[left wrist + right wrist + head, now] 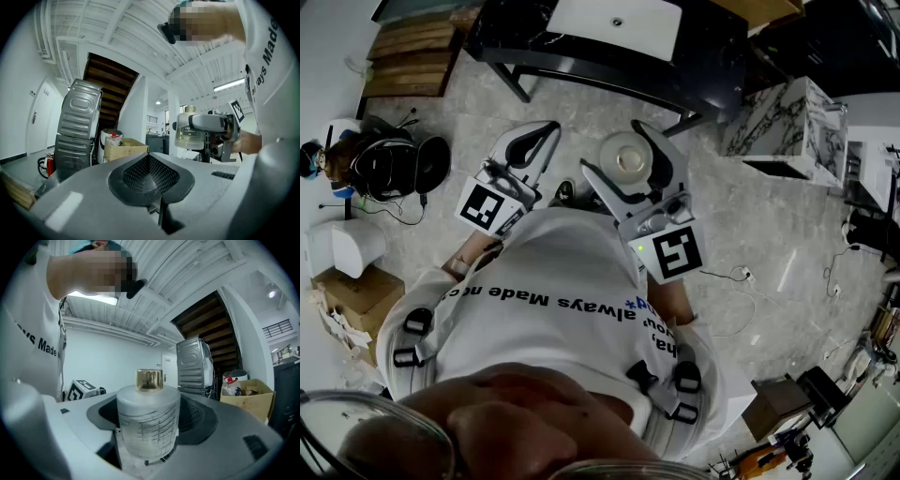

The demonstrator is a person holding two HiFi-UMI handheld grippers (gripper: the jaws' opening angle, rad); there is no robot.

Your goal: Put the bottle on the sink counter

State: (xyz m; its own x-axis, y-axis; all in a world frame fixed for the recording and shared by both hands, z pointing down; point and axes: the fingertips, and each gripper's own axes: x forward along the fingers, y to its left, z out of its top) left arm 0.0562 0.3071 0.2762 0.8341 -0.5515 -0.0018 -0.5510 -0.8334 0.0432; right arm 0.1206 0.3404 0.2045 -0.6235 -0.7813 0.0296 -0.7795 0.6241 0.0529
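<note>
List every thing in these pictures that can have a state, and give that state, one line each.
left tongs, shut, nothing between them
right tongs, closed on the bottle
bottle, upright, held in the air
gold cap, on the bottle
sink counter, bottle not yet on it
cardboard box, open at the top

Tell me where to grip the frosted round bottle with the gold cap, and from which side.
Grip the frosted cylindrical bottle across its wide, straight-walled body. Come in level from the side while it stands upright, as the right tool holds it now. The gold cap is narrow and smooth, so it would likely give a poorer hold.
</note>
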